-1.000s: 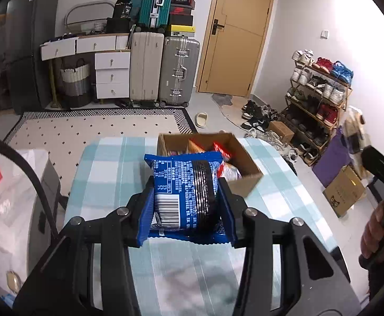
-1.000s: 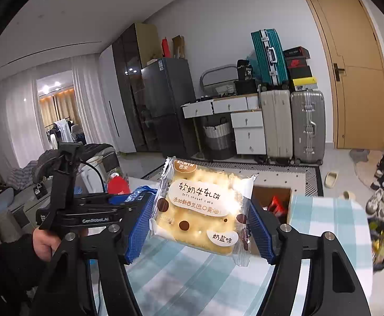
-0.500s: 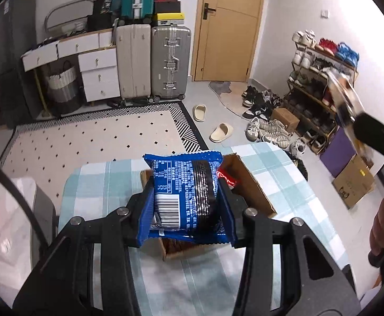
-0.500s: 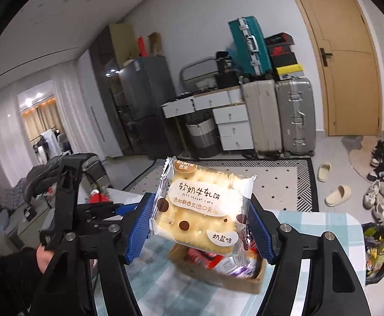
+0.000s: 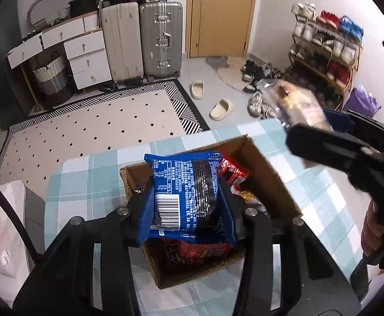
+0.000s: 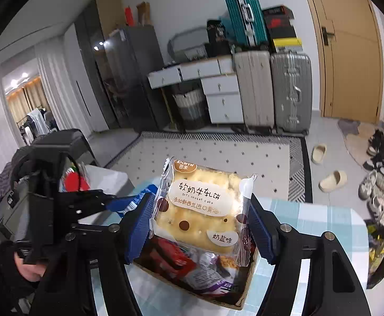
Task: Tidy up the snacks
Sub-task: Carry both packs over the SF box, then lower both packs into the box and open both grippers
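My left gripper [image 5: 185, 197] is shut on a blue cookie pack [image 5: 184, 197] with a barcode, held just above an open cardboard box [image 5: 268, 173] on the checked tablecloth. Red and other snack packs [image 5: 232, 171] lie inside the box. My right gripper [image 6: 199, 221] is shut on a clear-wrapped yellow nougat biscuit pack [image 6: 202, 208], hovering over the same box [image 6: 242, 302], where snack packs [image 6: 176, 258] show. In the left wrist view the right gripper [image 5: 310, 115] comes in blurred from the right with that biscuit pack [image 5: 297, 105]. The left gripper [image 6: 124, 204] shows at the left of the right wrist view.
The table [image 5: 91, 179] with its teal checked cloth ends a short way beyond the box. Past it lie a dotted rug [image 5: 86, 129], slippers [image 5: 222, 109], suitcases [image 5: 160, 36], drawers and a shoe rack [image 5: 326, 50]. A dark bag [image 6: 379, 252] of snacks stands right of the table.
Both grippers have travelled forward and slightly down with their packs, from short of the box to directly above it. The right gripper has come into the left wrist view.
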